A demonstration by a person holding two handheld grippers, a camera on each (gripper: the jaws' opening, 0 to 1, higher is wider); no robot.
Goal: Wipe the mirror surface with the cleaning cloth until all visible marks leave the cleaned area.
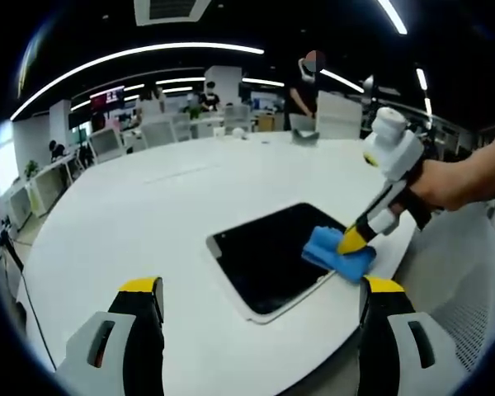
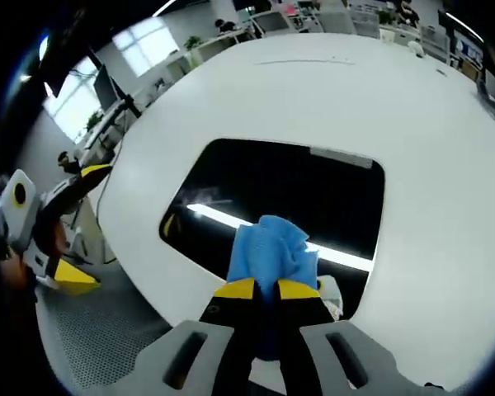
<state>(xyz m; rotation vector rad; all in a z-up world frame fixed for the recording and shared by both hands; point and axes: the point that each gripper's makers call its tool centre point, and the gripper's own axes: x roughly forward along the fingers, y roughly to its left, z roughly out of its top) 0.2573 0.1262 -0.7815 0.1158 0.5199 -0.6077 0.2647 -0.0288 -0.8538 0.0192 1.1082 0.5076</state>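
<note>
White and rounded, the worktop [image 1: 148, 214] sits in a big open office under long strip lights. On it lies the mirror [image 2: 297, 198], a dark rounded rectangle with a pale frame, close to the worktop's near edge; its glass reflects a bright light strip. My right gripper [image 2: 266, 289] has its jaws closed on the blue cleaning cloth [image 2: 272, 247], and the cloth rests on the mirror near its edge. In the left gripper view the same cloth sits on the mirror's right corner. My left gripper [image 1: 262, 285] hangs above the worktop edge with its jaws wide apart, holding nothing. Beyond the worktop stand desks with monitors [image 1: 106, 142], white chairs and a few people [image 1: 305, 91].
</note>
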